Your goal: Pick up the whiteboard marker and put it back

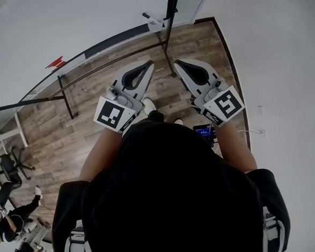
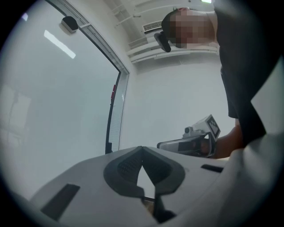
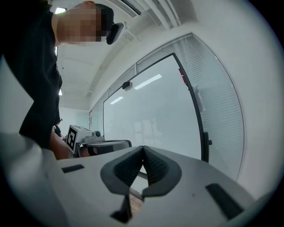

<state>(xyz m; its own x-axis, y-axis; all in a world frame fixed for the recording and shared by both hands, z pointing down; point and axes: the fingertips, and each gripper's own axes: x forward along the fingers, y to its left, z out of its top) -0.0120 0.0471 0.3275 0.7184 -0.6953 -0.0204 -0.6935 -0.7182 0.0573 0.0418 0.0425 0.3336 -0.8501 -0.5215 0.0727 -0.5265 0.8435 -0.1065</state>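
No whiteboard marker shows in any view. In the head view my left gripper (image 1: 144, 68) and right gripper (image 1: 181, 66) are held side by side at about waist height over the wooden floor (image 1: 92, 122), both pointing toward a large whiteboard (image 3: 155, 111) with a black frame. In the left gripper view the left gripper (image 2: 142, 149) has its pads meeting at the tips, with nothing between them. The right gripper (image 3: 143, 148) looks the same in its own view: shut and empty. Each gripper also appears in the other's view, the right gripper (image 2: 191, 141) and the left gripper (image 3: 95, 142).
The whiteboard's black stand rail (image 1: 110, 64) and an upright post (image 1: 170, 14) stand just ahead of the grippers. A white wall (image 1: 282, 60) runs along the right. Two people (image 1: 16, 219) are at the lower left, near a black chair (image 1: 10, 168).
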